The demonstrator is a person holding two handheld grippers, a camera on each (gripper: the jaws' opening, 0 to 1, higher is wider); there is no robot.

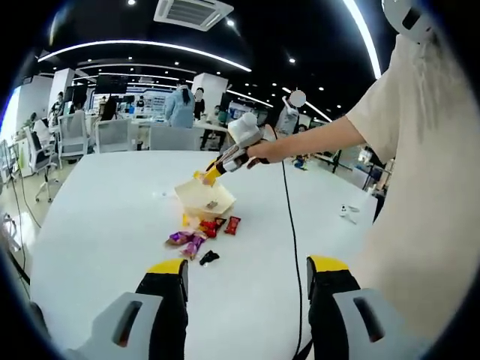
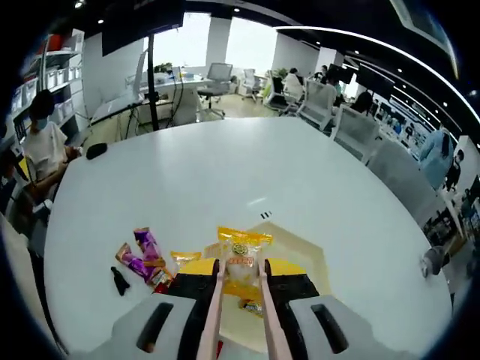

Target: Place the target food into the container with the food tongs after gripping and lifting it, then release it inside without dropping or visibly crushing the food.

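Note:
My right gripper (image 2: 240,270) is shut on pale food tongs (image 2: 214,300). The tongs pinch a yellow snack packet (image 2: 241,251) just above the cream open container (image 2: 311,255). From the left gripper view, the right gripper (image 1: 227,160), held by a person's hand, hangs over the container (image 1: 204,196) with the yellow packet (image 1: 207,176) at the tong tips. My left gripper (image 1: 247,266) stands open near the table's front, well short of the container, with nothing between its jaws.
Several wrapped snacks (image 1: 196,236) (image 2: 142,259) and a small black item (image 1: 209,257) (image 2: 118,281) lie on the white table (image 1: 97,217) beside the container. A black cable (image 1: 291,240) runs across the table. The person's body stands at the right. Office chairs ring the table's far side.

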